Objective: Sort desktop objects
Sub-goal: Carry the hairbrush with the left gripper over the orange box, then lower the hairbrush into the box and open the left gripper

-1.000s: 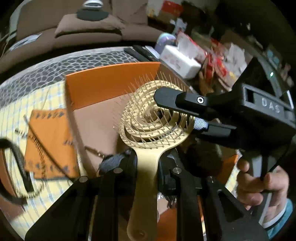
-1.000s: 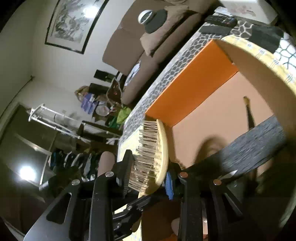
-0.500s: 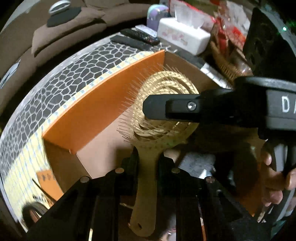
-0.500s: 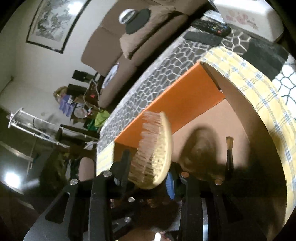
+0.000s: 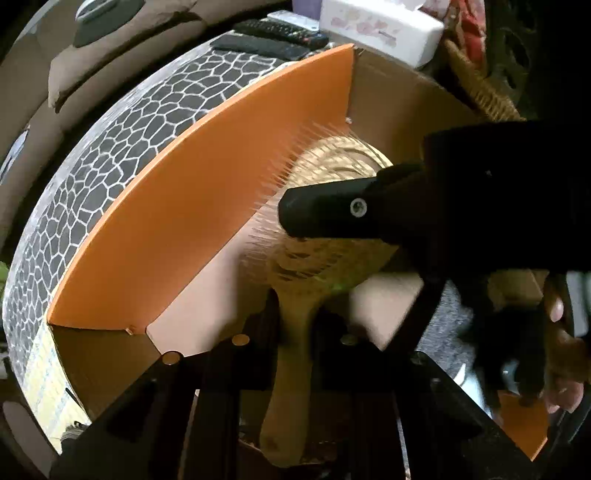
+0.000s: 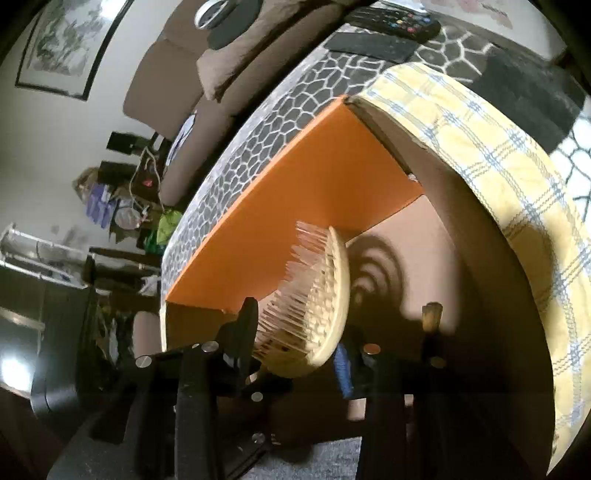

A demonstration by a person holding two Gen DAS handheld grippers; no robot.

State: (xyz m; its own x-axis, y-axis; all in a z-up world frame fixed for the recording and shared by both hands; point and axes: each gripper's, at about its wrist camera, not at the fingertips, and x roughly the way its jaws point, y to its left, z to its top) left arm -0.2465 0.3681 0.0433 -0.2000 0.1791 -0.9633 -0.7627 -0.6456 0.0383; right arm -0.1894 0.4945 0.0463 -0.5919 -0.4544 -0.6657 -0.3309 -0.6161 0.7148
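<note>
A cream hairbrush [image 5: 328, 166] with long bristles hangs low inside an open orange box [image 5: 192, 206]. My left gripper [image 5: 295, 328] is shut on the brush's handle and points steeply down. From the right, a black finger [image 5: 325, 214] of my right gripper crosses in front of the brush head. In the right wrist view the brush head [image 6: 325, 295] stands edge-on between the fingers of my right gripper [image 6: 312, 332]. Its jaws are opening and the pads do not clearly press on the head. The brush's shadow falls on the box floor [image 6: 424, 251].
A small brown-tipped brush [image 6: 430, 317] and a grey cloth [image 5: 450, 332] lie in the box. Remotes [image 5: 269, 44], a tissue box [image 5: 376, 26] and a wicker basket [image 5: 480, 92] sit behind it. A yellow plaid cloth [image 6: 498, 166] borders its right wall. A hand [image 5: 561, 354] holds the right gripper.
Both grippers have carried the brush down and deeper into the orange box. The left view has tipped downward. The right gripper's fingers stand wider around the brush head.
</note>
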